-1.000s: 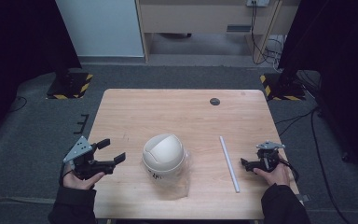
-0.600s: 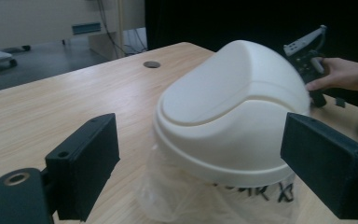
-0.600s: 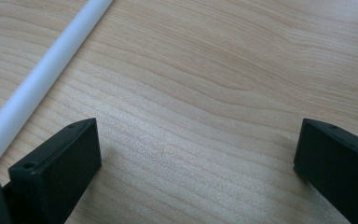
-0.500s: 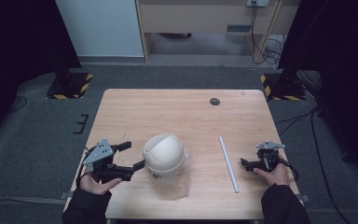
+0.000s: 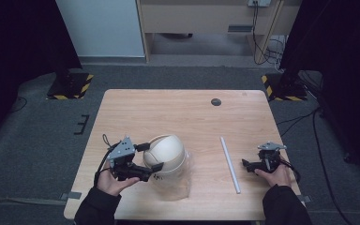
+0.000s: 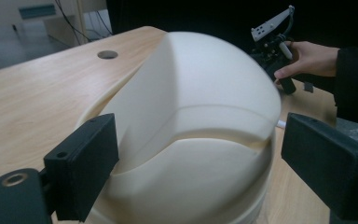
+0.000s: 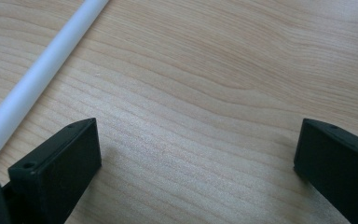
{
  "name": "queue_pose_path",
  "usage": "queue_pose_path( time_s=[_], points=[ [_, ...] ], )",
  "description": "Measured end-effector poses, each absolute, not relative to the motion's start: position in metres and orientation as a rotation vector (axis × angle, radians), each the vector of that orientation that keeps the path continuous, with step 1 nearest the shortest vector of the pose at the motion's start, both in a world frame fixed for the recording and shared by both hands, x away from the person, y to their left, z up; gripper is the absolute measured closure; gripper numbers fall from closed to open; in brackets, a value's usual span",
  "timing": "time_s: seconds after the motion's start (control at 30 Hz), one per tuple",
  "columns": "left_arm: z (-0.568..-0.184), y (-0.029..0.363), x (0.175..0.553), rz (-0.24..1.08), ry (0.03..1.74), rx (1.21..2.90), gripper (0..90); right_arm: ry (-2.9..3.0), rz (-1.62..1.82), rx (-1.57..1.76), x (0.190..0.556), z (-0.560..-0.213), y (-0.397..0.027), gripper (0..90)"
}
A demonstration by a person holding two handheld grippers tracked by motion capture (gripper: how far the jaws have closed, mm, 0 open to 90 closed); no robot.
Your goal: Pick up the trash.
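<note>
Left tongs (image 5: pixel 149 156) moved right | now astride cream dome (image 5: pixel 165 151) | spread wide

A light wooden tabletop (image 5: pixel 187 117) carries a small round dark grommet (image 5: pixel 216 101) near its far edge. Grey carpet floor (image 5: pixel 42 136) surrounds it, with yellow-and-black striped stand bases (image 5: pixel 70 84).

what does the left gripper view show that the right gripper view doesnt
Left gripper view: the cream dome-shaped object close up between that gripper's open jaws, a dark round spot on the table farther off, and the person's other hand holding the right gripper.

Right gripper view: the white rod lying on the table beside the right gripper's wide-open jaws, with nothing between them.

Both: the light wooden table and a pair of black jaws standing apart.
</note>
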State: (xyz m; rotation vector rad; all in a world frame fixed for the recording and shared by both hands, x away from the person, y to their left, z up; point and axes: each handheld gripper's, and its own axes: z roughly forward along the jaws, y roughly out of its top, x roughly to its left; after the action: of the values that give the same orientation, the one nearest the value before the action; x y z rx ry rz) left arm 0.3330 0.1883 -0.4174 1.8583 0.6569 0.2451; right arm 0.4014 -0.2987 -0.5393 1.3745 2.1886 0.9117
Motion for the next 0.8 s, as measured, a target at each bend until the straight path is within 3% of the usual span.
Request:
queue_pose_path(
  time_s=[0.43, 0.8],
  points=[
    [-0.422, 0.183, 0.340, 0.200, 0.701, 1.820, 7.9, 2.186, 0.911, 1.375, 0.401, -0.539, -0.298, 0.8],
    [-0.406, 0.191, 0.335, 0.354, 0.717, 1.742, 10.8, 2.187, 0.911, 1.375, 0.401, -0.539, -0.298, 0.8]
  ],
)
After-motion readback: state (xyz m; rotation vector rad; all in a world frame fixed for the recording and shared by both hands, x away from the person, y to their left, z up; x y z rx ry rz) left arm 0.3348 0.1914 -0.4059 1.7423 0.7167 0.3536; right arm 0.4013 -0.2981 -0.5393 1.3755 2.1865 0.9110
